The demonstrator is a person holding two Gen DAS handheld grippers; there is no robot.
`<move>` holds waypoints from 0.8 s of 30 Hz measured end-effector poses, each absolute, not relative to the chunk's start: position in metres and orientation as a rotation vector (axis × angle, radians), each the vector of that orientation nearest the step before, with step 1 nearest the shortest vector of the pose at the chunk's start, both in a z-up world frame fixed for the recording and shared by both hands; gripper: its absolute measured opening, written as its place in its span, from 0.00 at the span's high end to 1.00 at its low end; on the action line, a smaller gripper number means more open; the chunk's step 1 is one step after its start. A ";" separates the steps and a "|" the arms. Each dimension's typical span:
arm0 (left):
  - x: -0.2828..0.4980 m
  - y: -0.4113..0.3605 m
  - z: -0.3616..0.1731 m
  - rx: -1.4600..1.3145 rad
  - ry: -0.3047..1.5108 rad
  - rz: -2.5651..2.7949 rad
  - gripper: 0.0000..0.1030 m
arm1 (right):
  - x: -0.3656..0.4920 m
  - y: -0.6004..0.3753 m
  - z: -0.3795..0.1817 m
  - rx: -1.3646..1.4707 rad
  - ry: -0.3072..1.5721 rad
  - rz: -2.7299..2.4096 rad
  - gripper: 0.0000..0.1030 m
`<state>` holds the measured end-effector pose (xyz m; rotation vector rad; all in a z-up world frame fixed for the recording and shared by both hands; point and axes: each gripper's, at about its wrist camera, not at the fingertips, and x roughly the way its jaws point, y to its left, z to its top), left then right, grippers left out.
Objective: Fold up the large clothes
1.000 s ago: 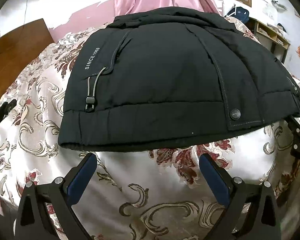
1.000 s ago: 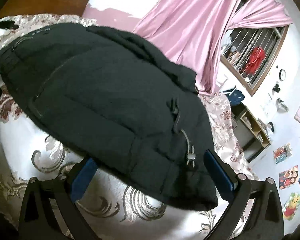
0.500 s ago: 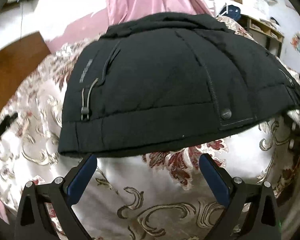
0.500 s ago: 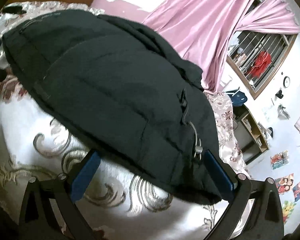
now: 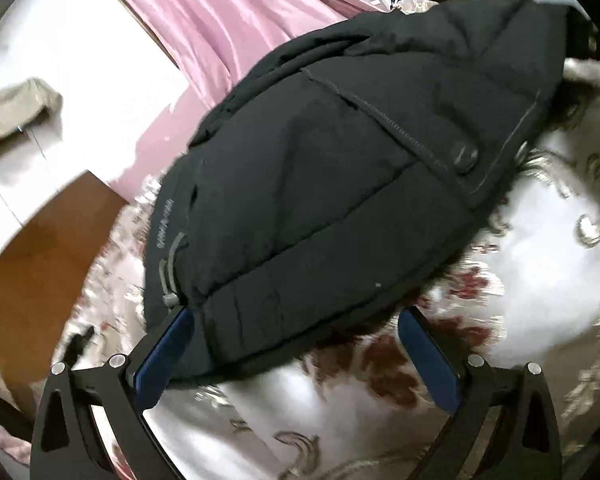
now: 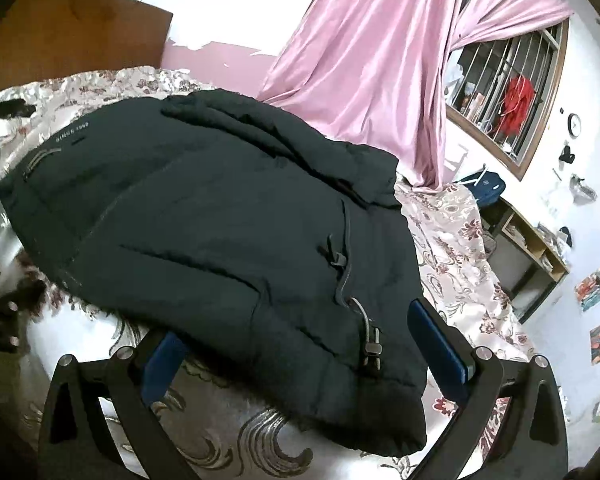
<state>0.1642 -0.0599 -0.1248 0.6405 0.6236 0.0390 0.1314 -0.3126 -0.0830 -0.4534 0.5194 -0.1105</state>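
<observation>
Left wrist view: black padded jacket (image 5: 340, 184) lies on the bed (image 5: 540, 300), over a satin floral bedspread. Left tool (image 5: 296, 354) spread wide; the hem's corner sits between its blue pads, left pad against the fabric, not clamped. Pink curtain (image 5: 228, 12) and wooden headboard (image 5: 36, 264) behind. Picture blurred.

Right wrist view: same jacket (image 6: 220, 240), its other hem corner between the wide-spread right tool (image 6: 296, 354). Pink curtain (image 6: 380, 60), barred window (image 6: 508, 92), wall clock (image 6: 575, 124), wooden shelf unit (image 6: 536, 248).
</observation>
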 end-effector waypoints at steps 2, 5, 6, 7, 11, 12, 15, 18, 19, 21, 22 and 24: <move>0.167 -0.058 -0.127 0.685 0.597 0.094 0.00 | 0.135 -0.315 -0.082 -0.449 0.519 -0.109 0.02; 0.173 -0.053 -0.128 0.700 0.594 0.165 0.00 | 0.130 -0.315 -0.083 -0.451 0.512 -0.116 0.02; 0.175 -0.047 -0.124 0.676 0.602 0.181 0.00 | 0.128 -0.314 -0.084 -0.457 0.509 -0.123 0.02; 0.176 -0.043 -0.122 0.655 0.606 0.187 0.01 | 0.126 -0.315 -0.087 -0.468 0.506 -0.136 0.02; 0.178 -0.033 -0.114 0.604 0.595 0.214 0.11 | 0.121 -0.316 -0.102 -0.505 0.534 -0.170 0.02; 0.178 -0.032 -0.114 0.608 0.592 0.221 0.14 | 0.120 -0.316 -0.105 -0.507 0.543 -0.172 0.02; 0.178 -0.034 -0.113 0.617 0.582 0.229 0.22 | 0.119 -0.317 -0.113 -0.506 0.574 -0.163 0.02; 0.176 -0.034 -0.115 0.624 0.575 0.246 0.28 | 0.122 -0.322 -0.116 -0.500 0.570 -0.180 0.02; 0.176 -0.034 -0.115 0.624 0.579 0.251 0.32 | 0.123 -0.325 -0.116 -0.495 0.569 -0.195 0.02; 0.176 -0.035 -0.116 0.622 0.590 0.260 0.38 | 0.126 -0.331 -0.116 -0.469 0.573 -0.219 0.08; 0.178 -0.034 -0.116 0.619 0.595 0.261 0.43 | 0.126 -0.335 -0.116 -0.442 0.579 -0.222 0.11; 0.177 -0.034 -0.116 0.617 0.592 0.261 0.49 | 0.126 -0.340 -0.118 -0.411 0.590 -0.226 0.22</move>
